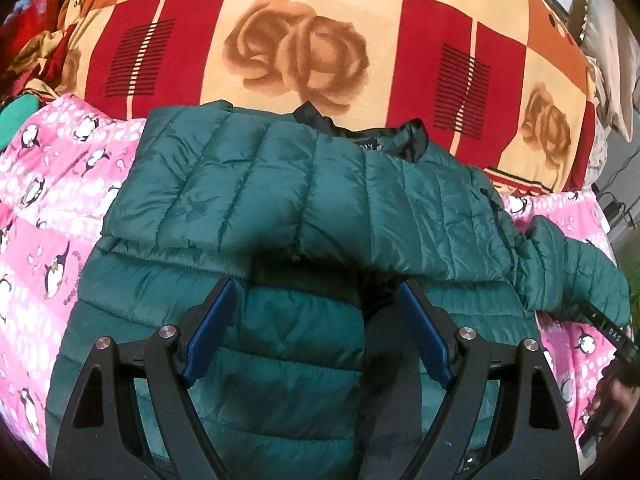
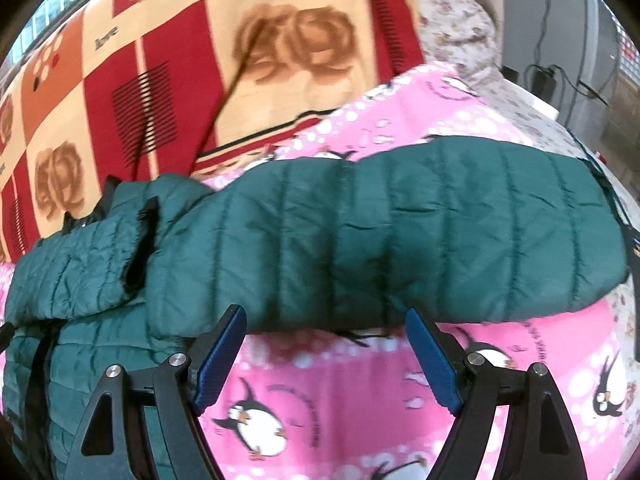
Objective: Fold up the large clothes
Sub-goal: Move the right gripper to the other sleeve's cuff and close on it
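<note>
Both tools gape wide, empty: left tool over the green puffer jacket mid-frame on the penguin blanket, right tool below its outstretched sleeve. Sleeve-folding step; next, likely grip that sleeve and fold inward.

Bare pink penguin sheet is lying open under the spread jaws of the right gripper – the outstretched sleeve is blocking the way ahead, while the jacket body is filling everything beneath the left gripper.

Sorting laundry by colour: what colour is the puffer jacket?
Dark teal green puffer jacket, with a black collar lining; clearest in the left wrist view.
</note>
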Tool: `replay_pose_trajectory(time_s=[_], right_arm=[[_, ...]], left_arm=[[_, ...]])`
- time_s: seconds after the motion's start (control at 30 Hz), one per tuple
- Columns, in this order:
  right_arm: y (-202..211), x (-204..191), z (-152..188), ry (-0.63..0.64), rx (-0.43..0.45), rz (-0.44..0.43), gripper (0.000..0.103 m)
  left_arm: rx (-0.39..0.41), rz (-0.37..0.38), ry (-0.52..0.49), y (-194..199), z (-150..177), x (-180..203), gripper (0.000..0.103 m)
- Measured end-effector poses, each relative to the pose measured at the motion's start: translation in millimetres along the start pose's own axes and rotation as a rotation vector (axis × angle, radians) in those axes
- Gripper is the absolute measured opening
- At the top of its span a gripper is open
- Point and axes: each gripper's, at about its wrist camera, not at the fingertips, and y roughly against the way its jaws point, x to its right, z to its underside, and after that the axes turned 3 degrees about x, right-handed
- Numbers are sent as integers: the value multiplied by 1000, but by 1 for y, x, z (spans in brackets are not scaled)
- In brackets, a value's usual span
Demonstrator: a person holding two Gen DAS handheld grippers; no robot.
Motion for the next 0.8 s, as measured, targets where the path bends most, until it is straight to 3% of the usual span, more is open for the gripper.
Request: replay_pose_trajectory(time_s=[0.27, 0.8], right_arm=[[12, 38, 0, -46, 10, 61, 80], [31, 102, 3, -152, 18, 187, 82]], left_arm=[[33, 11, 26, 7, 2, -6, 83], [25, 14, 32, 6, 5, -11, 83]])
